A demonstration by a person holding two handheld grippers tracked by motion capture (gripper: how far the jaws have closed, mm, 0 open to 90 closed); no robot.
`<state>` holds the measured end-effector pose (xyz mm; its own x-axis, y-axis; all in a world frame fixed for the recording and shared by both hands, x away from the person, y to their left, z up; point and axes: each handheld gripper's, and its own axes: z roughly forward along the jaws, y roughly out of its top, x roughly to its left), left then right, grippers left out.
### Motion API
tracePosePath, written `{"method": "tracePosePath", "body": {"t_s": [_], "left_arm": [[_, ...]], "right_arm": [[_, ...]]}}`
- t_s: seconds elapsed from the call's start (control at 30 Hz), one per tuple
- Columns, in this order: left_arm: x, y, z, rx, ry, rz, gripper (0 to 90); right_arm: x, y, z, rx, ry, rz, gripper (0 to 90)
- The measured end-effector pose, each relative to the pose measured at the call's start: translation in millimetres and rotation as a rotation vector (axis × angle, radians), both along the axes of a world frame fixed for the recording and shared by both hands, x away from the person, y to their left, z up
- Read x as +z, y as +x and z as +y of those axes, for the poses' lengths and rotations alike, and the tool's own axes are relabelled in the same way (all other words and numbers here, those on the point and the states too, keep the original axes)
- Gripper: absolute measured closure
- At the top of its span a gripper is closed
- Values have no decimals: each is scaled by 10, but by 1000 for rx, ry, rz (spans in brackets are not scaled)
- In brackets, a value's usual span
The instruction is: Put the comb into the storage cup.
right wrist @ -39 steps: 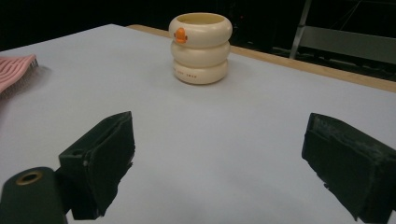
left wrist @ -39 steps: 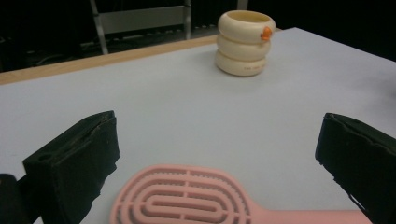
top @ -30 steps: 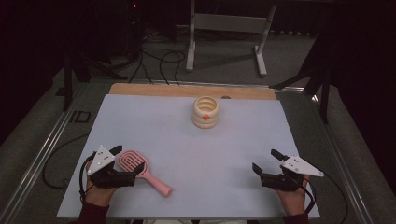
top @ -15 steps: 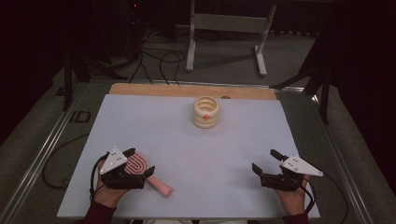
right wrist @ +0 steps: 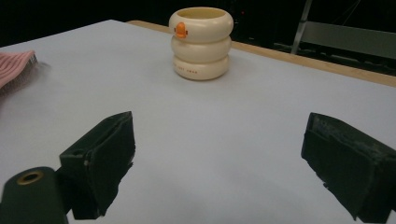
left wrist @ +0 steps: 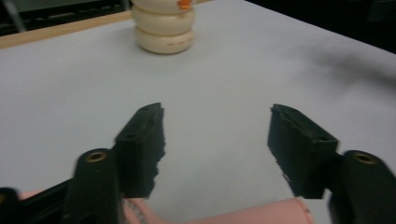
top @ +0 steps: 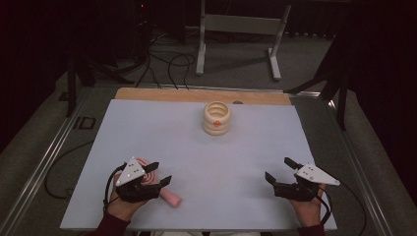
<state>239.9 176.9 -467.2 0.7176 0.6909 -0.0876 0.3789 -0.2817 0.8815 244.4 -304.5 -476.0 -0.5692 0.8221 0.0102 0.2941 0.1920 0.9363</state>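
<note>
A pink hairbrush (top: 170,198) lies near the table's front left, its head (top: 148,164) mostly hidden under my left gripper (top: 161,172). In the left gripper view the pink handle (left wrist: 261,214) runs across below the roots of the jaws. The left gripper (left wrist: 215,112) has just been closing; its jaws are still apart, nothing is pinched between the pads, and I count it open. My right gripper (top: 278,168) rests at the front right, open and empty (right wrist: 219,119). A cream ringed cup (top: 217,118) with an orange mark stands upright at the back centre.
The white table top (top: 246,147) has a wooden strip (top: 196,94) along its far edge. Metal rails run down both sides, and cables and a stand's legs (top: 236,44) lie on the dark floor beyond. The cup (right wrist: 201,42) is well ahead of both grippers.
My left gripper has slid right over the hairbrush's head, which now hides most of it, and its jaws stand narrower. The right gripper and the cup have not moved.
</note>
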Motion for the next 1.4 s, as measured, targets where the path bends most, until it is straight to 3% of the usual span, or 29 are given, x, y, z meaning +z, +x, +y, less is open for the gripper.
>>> {"method": "tracePosePath", "body": {"t_s": [0.3,0.47,0.63,1.27,1.4], "left_arm": [[-22,-12,-75,-42,0,13,589],[-46,-16,-143,-90,3,49,699],[-82,-17,-216,-115,17,90,889],[-212,17,-321,-127,79,178,900],[-269,41,-335,-117,106,220,900]], "right_arm": [[1,1,0,2,0,1,95],[4,-1,-3,-1,0,-1,95],[12,-5,-9,-2,14,0,95],[15,-5,-9,-7,13,-3,96],[17,-5,-13,-7,12,-3,96]]}}
